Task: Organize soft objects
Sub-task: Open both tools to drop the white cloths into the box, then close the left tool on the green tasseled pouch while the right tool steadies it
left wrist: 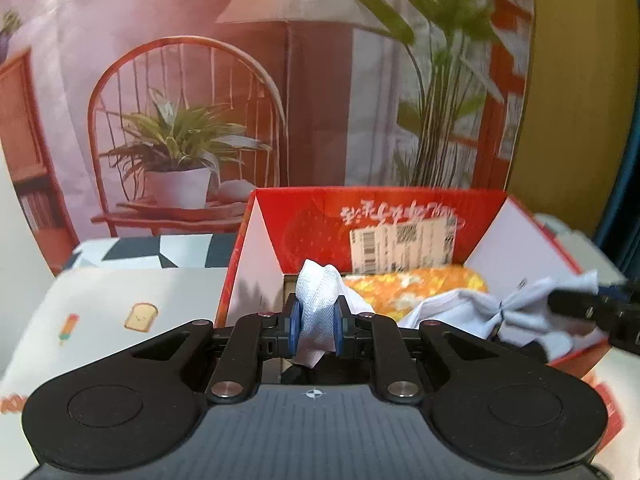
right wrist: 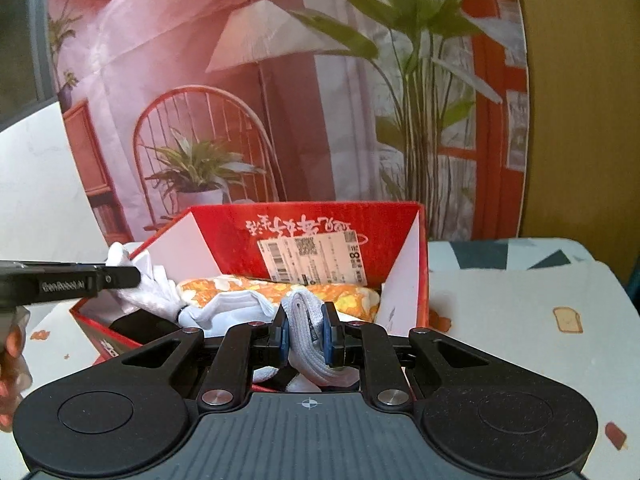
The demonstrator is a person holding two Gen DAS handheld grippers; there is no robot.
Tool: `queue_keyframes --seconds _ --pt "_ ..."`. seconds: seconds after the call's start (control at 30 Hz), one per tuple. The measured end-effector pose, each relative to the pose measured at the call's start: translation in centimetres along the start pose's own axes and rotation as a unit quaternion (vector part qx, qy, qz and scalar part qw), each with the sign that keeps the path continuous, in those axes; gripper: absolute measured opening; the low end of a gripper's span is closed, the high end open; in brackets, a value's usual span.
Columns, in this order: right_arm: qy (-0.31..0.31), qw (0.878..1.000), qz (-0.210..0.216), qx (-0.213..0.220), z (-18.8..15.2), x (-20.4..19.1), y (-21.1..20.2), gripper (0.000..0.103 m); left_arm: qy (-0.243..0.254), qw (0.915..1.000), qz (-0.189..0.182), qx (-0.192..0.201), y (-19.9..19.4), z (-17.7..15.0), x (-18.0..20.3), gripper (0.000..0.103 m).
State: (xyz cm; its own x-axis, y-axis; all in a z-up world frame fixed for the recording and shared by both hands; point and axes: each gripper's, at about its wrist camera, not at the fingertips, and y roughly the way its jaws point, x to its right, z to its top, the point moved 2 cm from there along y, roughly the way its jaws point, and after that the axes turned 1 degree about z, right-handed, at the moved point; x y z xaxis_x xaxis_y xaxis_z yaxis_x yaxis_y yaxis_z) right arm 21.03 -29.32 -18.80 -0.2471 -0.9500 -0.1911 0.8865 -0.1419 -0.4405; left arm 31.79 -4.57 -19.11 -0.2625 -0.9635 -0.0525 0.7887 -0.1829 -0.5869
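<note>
Stretching a white cloth over the open red box on the tabletop, we see both grippers closed on its ends. The left gripper and right gripper each pinch bunched fabric between blue-padded fingers. An orange patterned cloth lies inside the box.

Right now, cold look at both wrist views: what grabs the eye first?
The open red box fills the middle of both views, with an orange patterned bundle lying inside at the back. A white cloth is stretched over the box, one end pinched in the left gripper, the other in the right gripper. Behind it all stands a backdrop printed with a chair, lamp and plants.
</note>
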Motion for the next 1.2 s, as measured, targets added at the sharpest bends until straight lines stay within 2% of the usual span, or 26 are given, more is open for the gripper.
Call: queue_keyframes --seconds 0.1,0.13,0.23,0.33,0.37,0.4,0.43,0.6,0.73,0.87,1.03,1.2 --pt "-0.011 1.0 -0.009 -0.008 -0.2 -0.3 0.5 0.014 0.011 0.9999 -0.011 0.001 -0.1 0.1 -0.3 0.02" --pt "-0.014 1.0 -0.012 -0.008 -0.2 -0.3 0.6 0.015 0.017 0.9997 -0.014 0.005 -0.3 0.1 -0.4 0.025" --pt "-0.027 0.999 -0.029 0.015 -0.4 -0.5 -0.1 0.02 0.027 0.9994 -0.016 0.016 -1.0 0.1 -0.6 0.063" --pt "-0.032 0.998 -0.042 0.038 -0.4 -0.5 -1.0 0.028 0.007 0.9982 -0.045 0.04 -2.3 -0.1 -1.2 0.079" --pt "-0.033 0.997 -0.044 0.048 -0.4 -0.5 -1.4 0.037 0.0 0.9977 -0.051 0.044 -2.6 -0.2 -1.3 0.086" --pt "-0.034 0.996 -0.047 0.061 -0.5 -0.7 -1.9 0.044 -0.005 0.9975 -0.05 0.049 -3.1 -0.3 -1.4 0.087" --pt "-0.034 0.996 -0.051 0.072 -0.6 -0.7 -2.4 0.055 -0.007 0.9974 -0.048 0.054 -3.5 -0.5 -1.3 0.088" --pt "-0.033 0.994 -0.039 0.1 -1.5 -1.2 -4.7 0.055 -0.015 0.9956 -0.069 0.062 -6.4 -1.9 -0.6 0.089" --pt "-0.044 0.991 -0.019 0.123 -3.6 -2.0 -7.3 0.055 -0.017 0.9941 -0.078 0.074 -9.1 -4.5 0.1 0.09" --pt "-0.04 0.99 -0.019 0.136 -6.1 -2.5 -9.7 0.056 -0.04 0.9938 -0.081 0.066 -10.8 -7.8 0.3 0.09" --pt "-0.045 0.993 -0.012 0.111 -9.6 -2.9 -11.0 0.056 -0.082 0.9937 -0.064 0.042 -11.4 -11.9 -0.3 0.09" --pt "-0.04 0.997 -0.026 0.053 -13.9 -2.3 -10.9 0.056 -0.082 0.9955 -0.048 0.004 -10.9 -15.0 -0.5 0.09"
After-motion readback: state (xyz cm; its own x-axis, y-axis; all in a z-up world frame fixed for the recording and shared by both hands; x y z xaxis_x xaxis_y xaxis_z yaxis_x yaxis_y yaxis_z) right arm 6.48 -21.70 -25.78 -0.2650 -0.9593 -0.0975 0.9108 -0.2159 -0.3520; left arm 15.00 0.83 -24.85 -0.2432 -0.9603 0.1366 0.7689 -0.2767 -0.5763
